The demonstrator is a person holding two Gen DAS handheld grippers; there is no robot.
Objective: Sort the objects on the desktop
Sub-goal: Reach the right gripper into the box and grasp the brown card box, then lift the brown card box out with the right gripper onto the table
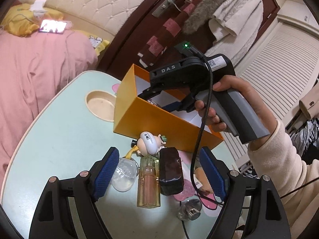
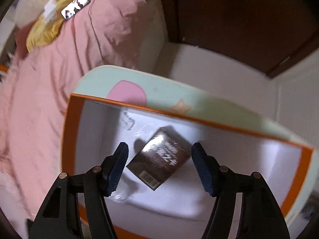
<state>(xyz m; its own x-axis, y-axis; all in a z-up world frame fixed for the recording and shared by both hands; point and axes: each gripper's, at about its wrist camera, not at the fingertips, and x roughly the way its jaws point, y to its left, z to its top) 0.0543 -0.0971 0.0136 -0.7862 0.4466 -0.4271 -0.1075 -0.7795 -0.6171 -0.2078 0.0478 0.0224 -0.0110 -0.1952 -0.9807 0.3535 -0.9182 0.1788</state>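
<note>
Your right gripper (image 2: 159, 165) hangs over the orange box (image 2: 235, 128), inside its rim, with white floor showing on both sides of the blue pads (image 2: 203, 169). Its jaws stand wide and hold nothing. Below and between them a dark brown packet (image 2: 159, 157) lies flat on the box floor, turned at a slant, glossy with pale lettering and a barcode at its near end; neither pad touches it. The box's far wall runs just beyond the packet, and past it the pale green table (image 2: 159, 85) ends at a rounded edge close to the pink bed (image 2: 49, 79).

From the left wrist view, your right hand (image 1: 217, 107) grips the grey handle from the right, and the tool tilts down into the box (image 1: 159, 123).

Your left gripper (image 1: 159, 173) hovers above the table (image 1: 59, 139), jaws wide and empty. Between its pads sit a clear round bottle (image 1: 123, 177), an amber bottle (image 1: 148, 185) and a dark brown block (image 1: 171, 171), standing close together. Just ahead of them a small figurine (image 1: 149, 143) rests against the box's near wall. To the left of the gripper the table is bare out to its curved edge, apart from a round recess (image 1: 100, 105).
</note>
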